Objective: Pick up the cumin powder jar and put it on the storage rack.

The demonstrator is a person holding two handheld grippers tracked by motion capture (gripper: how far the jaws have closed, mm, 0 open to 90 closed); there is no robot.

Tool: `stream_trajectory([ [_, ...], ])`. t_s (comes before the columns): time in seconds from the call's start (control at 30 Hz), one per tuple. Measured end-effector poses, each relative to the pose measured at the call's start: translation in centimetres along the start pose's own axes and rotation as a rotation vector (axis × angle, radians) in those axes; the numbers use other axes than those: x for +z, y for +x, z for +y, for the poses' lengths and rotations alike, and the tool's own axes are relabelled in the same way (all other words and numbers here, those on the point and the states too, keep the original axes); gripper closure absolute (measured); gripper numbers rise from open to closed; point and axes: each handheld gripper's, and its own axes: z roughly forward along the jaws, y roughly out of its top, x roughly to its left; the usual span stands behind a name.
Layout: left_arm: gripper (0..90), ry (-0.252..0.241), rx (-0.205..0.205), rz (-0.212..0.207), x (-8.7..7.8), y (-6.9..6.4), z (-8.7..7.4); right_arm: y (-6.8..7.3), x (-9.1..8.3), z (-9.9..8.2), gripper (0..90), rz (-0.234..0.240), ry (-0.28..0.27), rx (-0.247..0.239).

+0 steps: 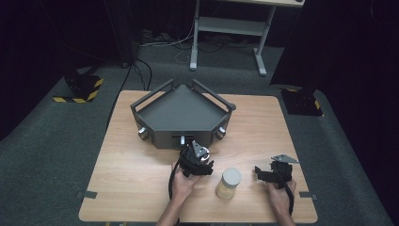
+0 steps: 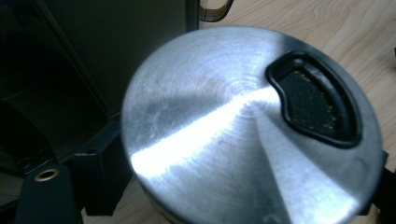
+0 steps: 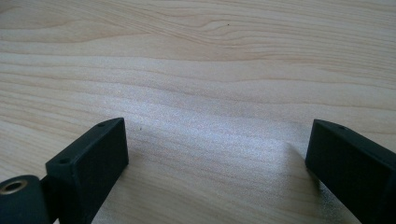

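Clamping a shaker lid (image 2: 247,130), the left gripper (image 1: 197,160); right gripper (image 3: 219,158) jaws wide, empty.

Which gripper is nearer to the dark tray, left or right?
Left. The left gripper is at the dark tray's front wall; the right gripper lies farther off, near the table's front right.

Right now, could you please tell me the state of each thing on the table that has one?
Metal-lidded shaker: upright, between the left gripper's jaws.
Jar: upright, lid on, standing free.
Dark tray: flat on the table.
Left gripper: jaws close on either side of the shaker; pressing or not, cannot tell.
Right gripper: open, holding nothing.
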Motion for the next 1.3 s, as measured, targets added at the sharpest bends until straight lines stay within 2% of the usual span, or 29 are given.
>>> stream_trajectory([
  [0.23, 24.6, 0.011, -0.008, -0.002, 0.2, 0.3, 0.0, 0.0, 0.0, 0.0, 5.3, 0.001, 0.0, 0.0],
  [0.43, 30.5, 0.011, 0.018, 0.005, 0.2, -0.2, 0.1, 0.0, 0.0, 0.0, 5.3, 0.001, 0.0, -0.001],
  [0.83, 31.1, 0.02, 0.018, 0.003, 0.2, -0.2, 0.4, 0.0, 0.0, 0.0, 5.4, 0.002, 0.0, 0.0],
  [1.13, 31.2, 0.029, 0.018, -0.018, -0.3, -0.3, 0.9, 0.0, 0.0, 0.0, 5.4, 0.002, 0.0, -0.001],
  [1.3, 31.2, 0.03, 0.043, -0.022, -0.9, -0.4, 1.5, 0.0, 0.0, 0.0, 5.4, 0.002, 0.0, -0.001],
])
